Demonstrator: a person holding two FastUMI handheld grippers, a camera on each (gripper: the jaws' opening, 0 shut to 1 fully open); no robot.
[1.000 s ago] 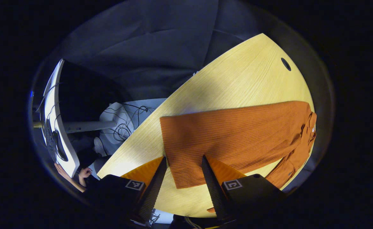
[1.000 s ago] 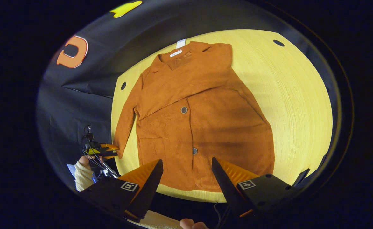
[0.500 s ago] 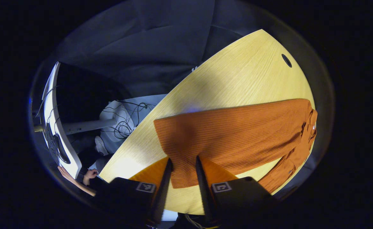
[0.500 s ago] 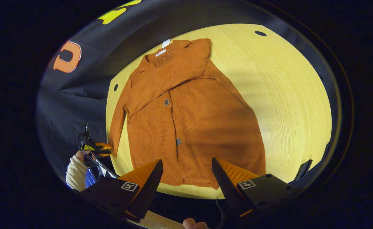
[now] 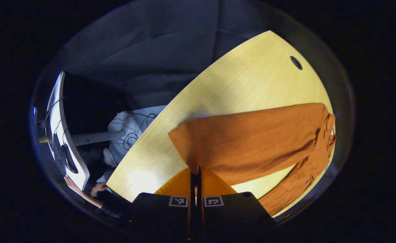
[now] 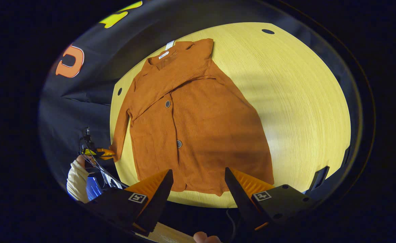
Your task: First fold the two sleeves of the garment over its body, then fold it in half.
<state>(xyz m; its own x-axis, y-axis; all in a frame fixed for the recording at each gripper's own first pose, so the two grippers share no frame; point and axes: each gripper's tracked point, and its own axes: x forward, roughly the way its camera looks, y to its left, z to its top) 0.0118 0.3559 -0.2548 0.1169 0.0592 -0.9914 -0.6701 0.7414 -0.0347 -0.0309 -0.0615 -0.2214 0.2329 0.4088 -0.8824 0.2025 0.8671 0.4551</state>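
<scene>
In the left gripper view, the left gripper (image 5: 195, 175) is pinching its jaws together on the cuff of the sleeve (image 5: 238, 143), which is stretching away across the yellow table (image 5: 252, 84); I judge the second sleeve fold is getting under way. In the right gripper view, the right gripper (image 6: 198, 184) is hovering with jaws apart just off the hem of the jacket (image 6: 198, 125), which is lying flat with one sleeve already crossing its chest. Next, the cuff probably needs carrying over the body.
</scene>
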